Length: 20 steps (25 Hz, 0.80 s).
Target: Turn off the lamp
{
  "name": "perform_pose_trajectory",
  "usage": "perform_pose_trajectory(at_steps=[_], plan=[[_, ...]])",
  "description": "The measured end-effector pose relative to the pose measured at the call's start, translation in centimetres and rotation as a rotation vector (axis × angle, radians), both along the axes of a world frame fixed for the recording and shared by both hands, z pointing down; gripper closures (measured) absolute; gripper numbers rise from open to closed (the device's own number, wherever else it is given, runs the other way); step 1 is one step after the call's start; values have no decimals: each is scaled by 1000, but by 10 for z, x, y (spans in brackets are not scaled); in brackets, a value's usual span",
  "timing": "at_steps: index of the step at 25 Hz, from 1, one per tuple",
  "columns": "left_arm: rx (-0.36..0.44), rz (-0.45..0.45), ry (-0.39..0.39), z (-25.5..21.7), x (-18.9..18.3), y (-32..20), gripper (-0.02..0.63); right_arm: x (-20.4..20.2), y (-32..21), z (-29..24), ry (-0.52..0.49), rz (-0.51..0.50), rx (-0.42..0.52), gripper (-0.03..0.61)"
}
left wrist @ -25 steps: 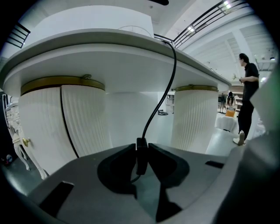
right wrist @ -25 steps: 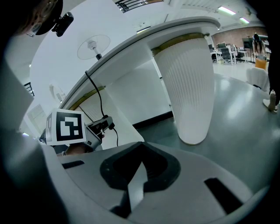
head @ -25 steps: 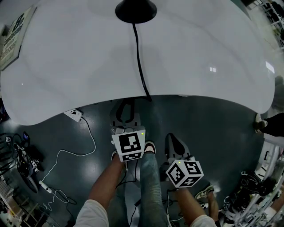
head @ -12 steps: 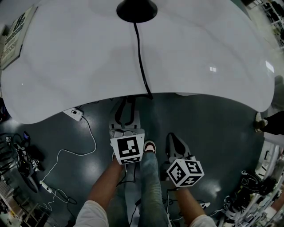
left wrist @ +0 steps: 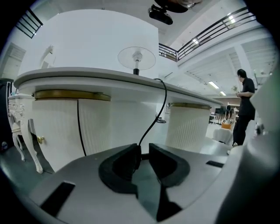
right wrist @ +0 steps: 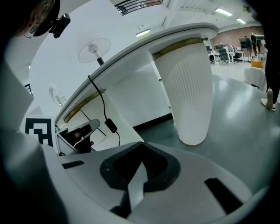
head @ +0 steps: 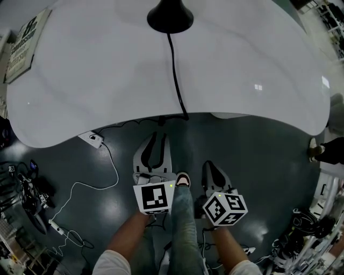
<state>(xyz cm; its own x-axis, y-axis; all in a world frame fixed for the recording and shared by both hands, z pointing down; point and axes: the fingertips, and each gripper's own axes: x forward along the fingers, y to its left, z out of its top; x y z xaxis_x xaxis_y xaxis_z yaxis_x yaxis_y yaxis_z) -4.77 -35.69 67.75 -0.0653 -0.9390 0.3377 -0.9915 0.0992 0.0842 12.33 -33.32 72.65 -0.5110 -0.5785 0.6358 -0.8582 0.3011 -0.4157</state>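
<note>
Left gripper [head: 157, 142] stands slightly parted, its jaws just been opening, nothing pinched. The in-line switch [right wrist: 110, 125] hangs just ahead of its tips, long axis down the cord [head: 175, 70]; the lamp [head: 170, 16] sits far across the table [head: 242, 115]; right gripper [head: 213, 169] – closed, empty – lies farther off, open floor beneath.

Glossy white table [head: 97, 80], black lamp base [head: 170, 16] and cord [head: 174, 70], dark grey floor [head: 258, 156], black-and-white square markers on my left gripper [head: 155, 143] and right gripper [head: 213, 171].
</note>
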Motion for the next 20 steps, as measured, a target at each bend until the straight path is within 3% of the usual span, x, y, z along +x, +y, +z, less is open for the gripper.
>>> perform_pose_trajectory(at_steps=[3,7,20], plan=[[9,-24,51,-2,2,11,525,-1,2,0,-3,3,2,580],[-19,-20,54,6,6,28,586,-3,9,3,-4,2,-4,580],[-102,41,103,12,14,68,604,-34,19,-10,-14,-29,17,580]])
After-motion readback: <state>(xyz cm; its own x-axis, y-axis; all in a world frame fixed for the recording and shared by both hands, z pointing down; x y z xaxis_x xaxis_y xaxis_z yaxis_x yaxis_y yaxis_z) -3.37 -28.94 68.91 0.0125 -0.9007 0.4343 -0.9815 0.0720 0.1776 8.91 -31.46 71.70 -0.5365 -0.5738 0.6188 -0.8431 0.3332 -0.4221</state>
